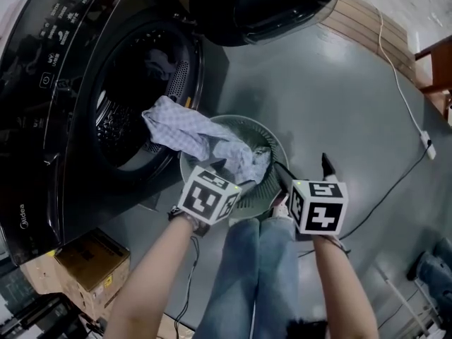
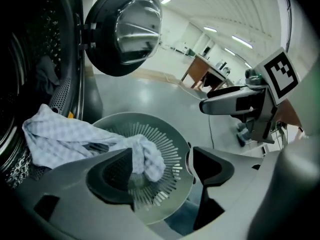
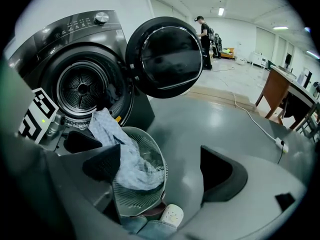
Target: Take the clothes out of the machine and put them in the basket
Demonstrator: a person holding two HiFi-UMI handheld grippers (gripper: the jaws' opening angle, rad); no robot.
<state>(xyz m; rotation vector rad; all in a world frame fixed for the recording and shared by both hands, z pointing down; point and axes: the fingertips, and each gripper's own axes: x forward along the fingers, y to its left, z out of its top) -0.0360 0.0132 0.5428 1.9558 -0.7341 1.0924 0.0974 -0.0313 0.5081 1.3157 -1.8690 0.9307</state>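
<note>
Cloth first: the light checked cloth (image 1: pixel 205 136) is only halfway home. One end is bunched in the round slotted basket (image 1: pixel 275 143), and the other end drapes over the lip of the machine (image 1: pixel 42 119), whose door (image 1: pixel 261 6) is swung wide open. So I'd say the step in hand is getting that piece fully into the basket. My take is to grab it again up near the machine end, not the bunched end. Lift it clear of the drum lip and the basket rim rather than dragging it, since a sideways tug looks like it could tip or slide the basket, which sits right up against the machine front. Drop it in the middle so nothing hangs over the edge. There's also a dark garment (image 3: pixel 112 91) lying inside the drum, so the job is not done after this one. Now the tools. The left tool (image 2: pixel 162 166) hangs over the basket with its jaws apart, roughly mid-width and not clamped on anything. The bunched end of the cloth sits just by one jaw's inner face in the left gripper view. I can't tell if it brushes the pad, but nothing is being pinched. The right tool (image 3: pixel 160 171) is off to the side of the basket, over the bare floor, with its jaws spread wide and nothing between them. It touches neither the cloth nor the basket.
</note>
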